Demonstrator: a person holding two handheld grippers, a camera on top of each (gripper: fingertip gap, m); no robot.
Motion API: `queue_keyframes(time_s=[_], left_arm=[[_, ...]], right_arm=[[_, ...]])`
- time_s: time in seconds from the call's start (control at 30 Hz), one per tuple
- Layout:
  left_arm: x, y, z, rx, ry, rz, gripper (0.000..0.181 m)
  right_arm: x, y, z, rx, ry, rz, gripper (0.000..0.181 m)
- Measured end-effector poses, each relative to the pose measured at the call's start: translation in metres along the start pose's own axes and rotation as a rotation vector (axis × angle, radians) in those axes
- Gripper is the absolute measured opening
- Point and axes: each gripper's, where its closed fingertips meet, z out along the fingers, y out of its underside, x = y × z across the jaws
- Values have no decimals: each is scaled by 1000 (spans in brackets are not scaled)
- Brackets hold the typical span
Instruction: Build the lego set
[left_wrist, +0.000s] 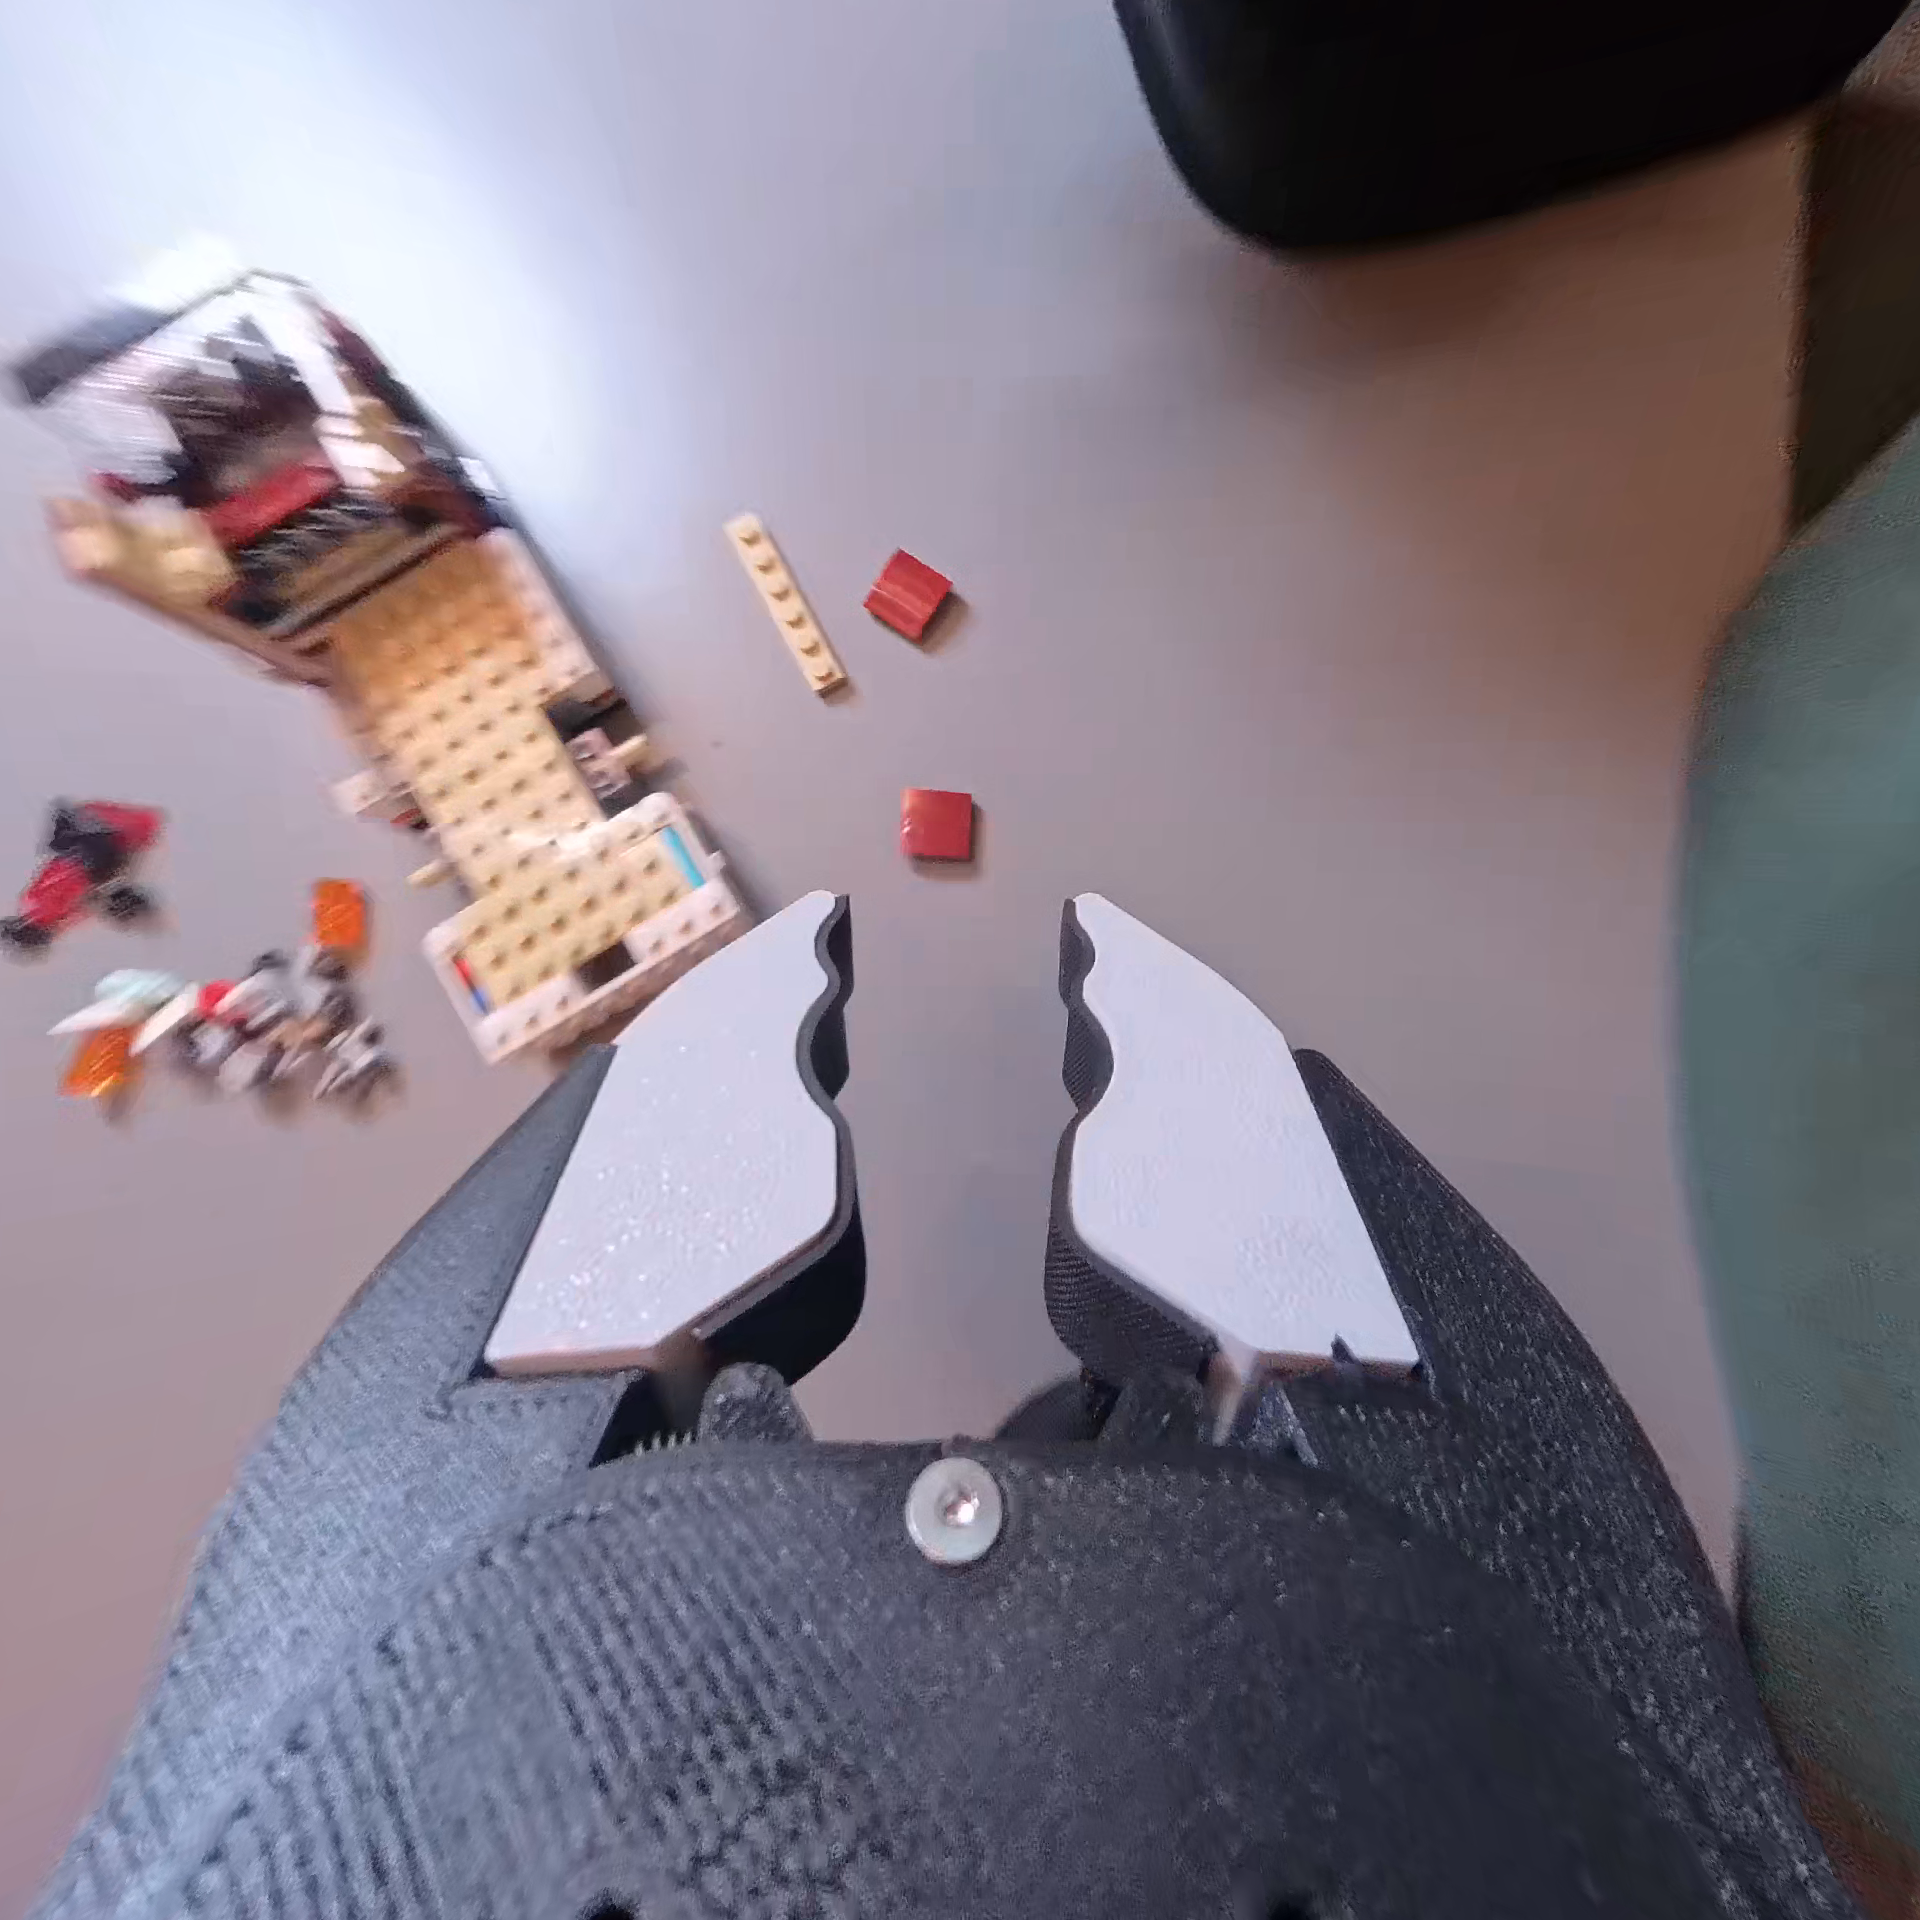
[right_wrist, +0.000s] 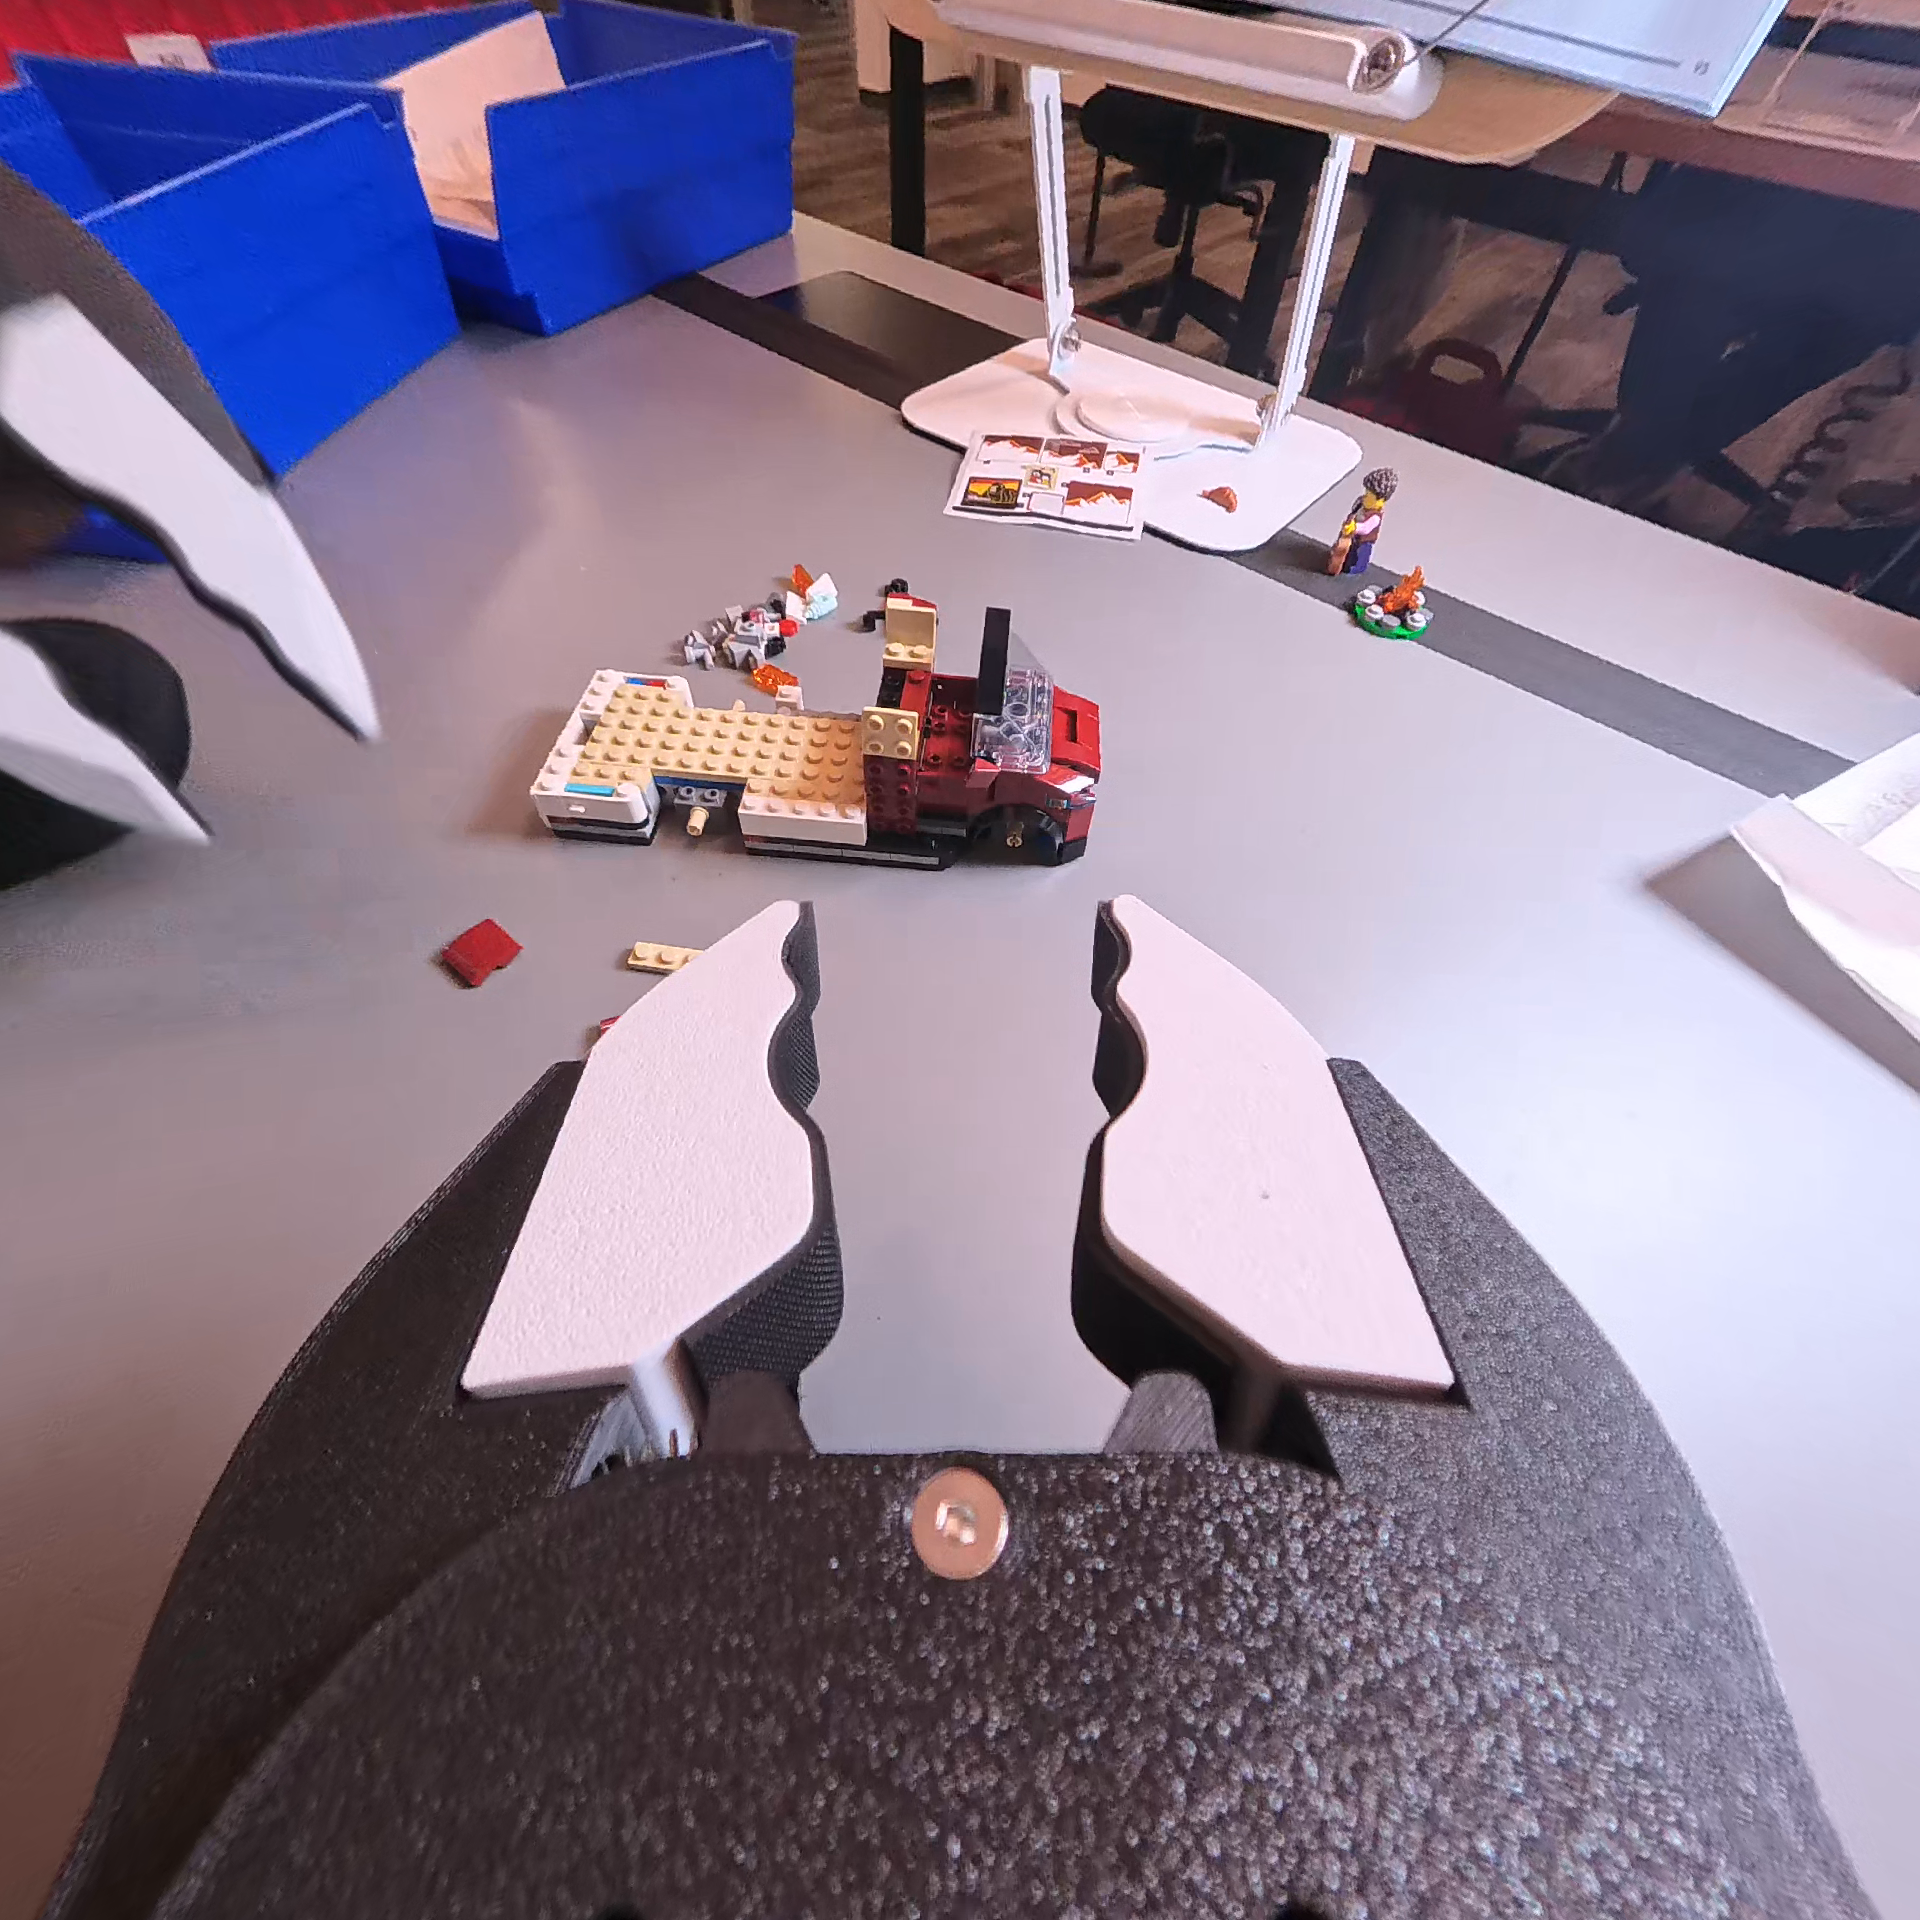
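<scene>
A half-built lego truck (right_wrist: 810, 758) with a dark red cab and a tan studded bed stands on the grey table (right_wrist: 1351, 987). It also shows in the left wrist view (left_wrist: 468, 727), blurred. My left gripper (left_wrist: 956, 914) is open and empty above the table, just short of a red tile (left_wrist: 937, 823). Another red tile (left_wrist: 910, 592) and a long tan plate (left_wrist: 787, 605) lie beyond. My right gripper (right_wrist: 954, 914) is open and empty, in front of the truck. A red tile (right_wrist: 480, 951) and the tan plate (right_wrist: 665, 954) lie to its left.
A pile of small loose pieces (right_wrist: 758, 629) lies behind the truck. Blue bins (right_wrist: 312, 229) stand at the back left. A white stand (right_wrist: 1132, 426), a sticker sheet (right_wrist: 1055, 483), a minifigure (right_wrist: 1361, 525) and a small campfire build (right_wrist: 1394, 608) are at the back right. Paper (right_wrist: 1839, 894) lies right. From the left gripper's tips to the red tile (left_wrist: 937, 823) is close to 5 centimetres. The right camera catches it too, in the right wrist view (right_wrist: 474, 945). Both grippers' tips are roughly 10 centimetres from the long tan plate (left_wrist: 787, 605).
</scene>
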Motion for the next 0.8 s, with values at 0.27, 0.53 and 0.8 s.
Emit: queue_keyframes(time_s=[0.27, 0.53, 0.8], left_arm=[[-118, 100, -229, 58, -613, -342, 25], [-193, 274, -230, -145, -588, -697, 12], [-196, 305, -171, -305, -346, -651, 32]], right_arm=[[7, -5, -3, 41, -7, 36, 50], [5, -6, 2, 47, -27, 49, 47], [7, -8, 4, 39, 5, 10, 46]])
